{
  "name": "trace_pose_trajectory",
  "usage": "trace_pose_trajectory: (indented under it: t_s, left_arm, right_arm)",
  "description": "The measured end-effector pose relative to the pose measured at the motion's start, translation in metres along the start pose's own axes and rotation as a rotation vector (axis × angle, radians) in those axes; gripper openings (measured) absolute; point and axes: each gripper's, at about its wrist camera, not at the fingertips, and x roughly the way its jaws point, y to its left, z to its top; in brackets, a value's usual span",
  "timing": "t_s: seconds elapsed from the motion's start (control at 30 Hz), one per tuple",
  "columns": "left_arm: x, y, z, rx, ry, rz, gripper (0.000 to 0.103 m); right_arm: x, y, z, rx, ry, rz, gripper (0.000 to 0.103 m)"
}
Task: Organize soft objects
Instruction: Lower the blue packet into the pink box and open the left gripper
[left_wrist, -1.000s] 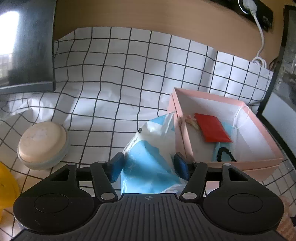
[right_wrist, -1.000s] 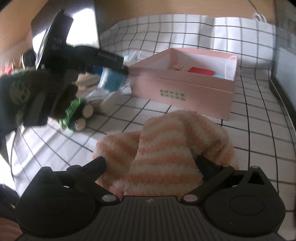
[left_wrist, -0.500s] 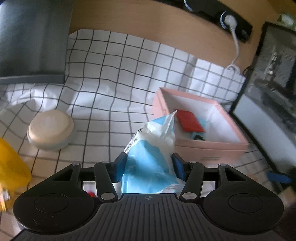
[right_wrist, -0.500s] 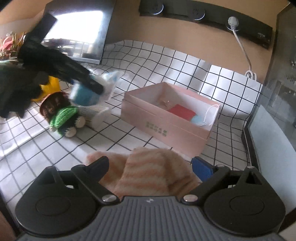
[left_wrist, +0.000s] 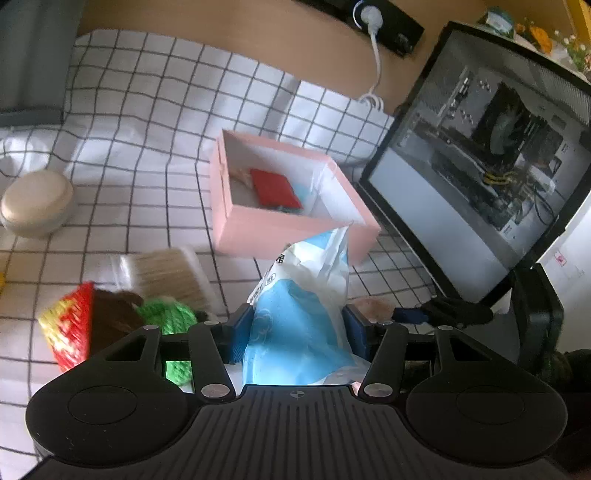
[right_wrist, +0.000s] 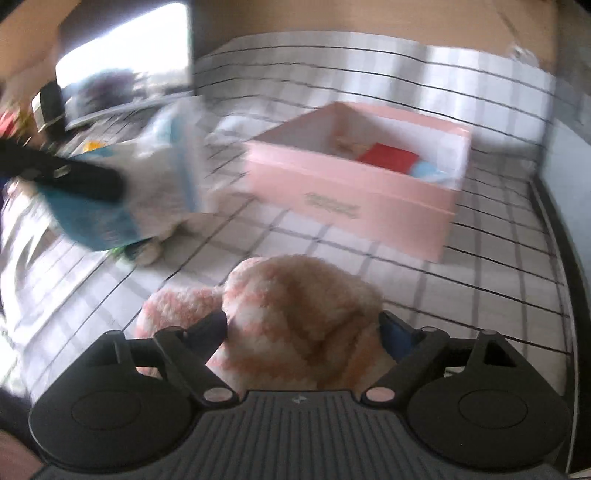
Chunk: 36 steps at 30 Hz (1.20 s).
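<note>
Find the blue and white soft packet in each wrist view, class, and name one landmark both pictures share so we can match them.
Left wrist view: the blue and white packet stands at bottom centre, clamped between the left gripper pads.
Right wrist view: the packet is at the left, blurred, lifted above the table.
Shared landmark: the pink box, right of the packet in the right wrist view, behind it in the left.

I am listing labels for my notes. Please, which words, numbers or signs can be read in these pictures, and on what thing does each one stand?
None can be quoted with certainty.
Blue and white packet: dark printed characters near its top, too blurred to read.
Pink box: two lines of small green print on its front wall, too blurred.
White surface at the far right: a small red sticker, too small.
Monitor: no readable text.
</note>
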Motion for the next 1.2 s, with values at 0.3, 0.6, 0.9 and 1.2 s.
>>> trace_pose_trajectory:
  t_s: [0.3, 0.6, 0.9, 1.2]
  left_arm:
    - [-0.003, 0.004, 0.006, -0.050, -0.027, 0.007, 0.058]
    - [-0.007, 0.013, -0.009, -0.082, 0.005, 0.007, 0.058]
    - [-0.007, -0.005, 0.037, 0.015, -0.068, -0.064, 0.058]
    - [0.073, -0.012, 0.138, 0.038, -0.112, -0.048, 0.061]
  right_arm:
    - [0.004, 0.052, -0.010, -0.170, 0.004, -0.043, 0.094]
    - [0.001, 0.049, -0.005, -0.179, 0.013, -0.004, 0.049]
    - [-0.092, 0.038, 0.017, -0.133, -0.155, -0.080, 0.033]
    - [-0.151, 0.021, 0.009, -0.017, -0.287, -0.265, 0.033]
